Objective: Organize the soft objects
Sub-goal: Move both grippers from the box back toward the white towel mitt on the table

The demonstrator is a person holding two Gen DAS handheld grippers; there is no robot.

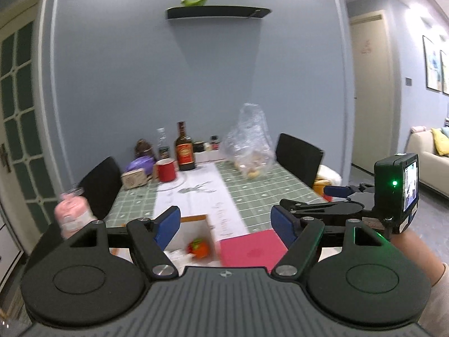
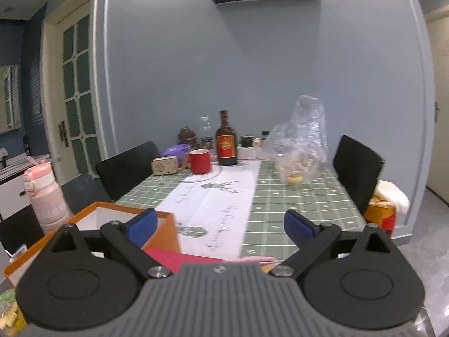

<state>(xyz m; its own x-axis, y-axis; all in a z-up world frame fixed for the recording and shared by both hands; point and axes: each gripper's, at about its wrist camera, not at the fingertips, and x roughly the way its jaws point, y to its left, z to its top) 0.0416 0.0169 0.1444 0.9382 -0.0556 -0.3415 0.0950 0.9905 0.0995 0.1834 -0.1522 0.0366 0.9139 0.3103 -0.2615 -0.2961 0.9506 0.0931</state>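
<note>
My left gripper is open and empty, held above an orange-rimmed cardboard box at the near end of the table. Inside the box lies a small orange and red soft toy on something white. A pink flat pad lies just right of the box. My right gripper is open and empty, to the right of the same box, above the pink pad. The right gripper also shows in the left wrist view.
A table with a green checked cloth and white runner carries a red mug, a brown bottle, a clear plastic bag and a purple bag. Black chairs stand at both sides. A pink bottle stands left.
</note>
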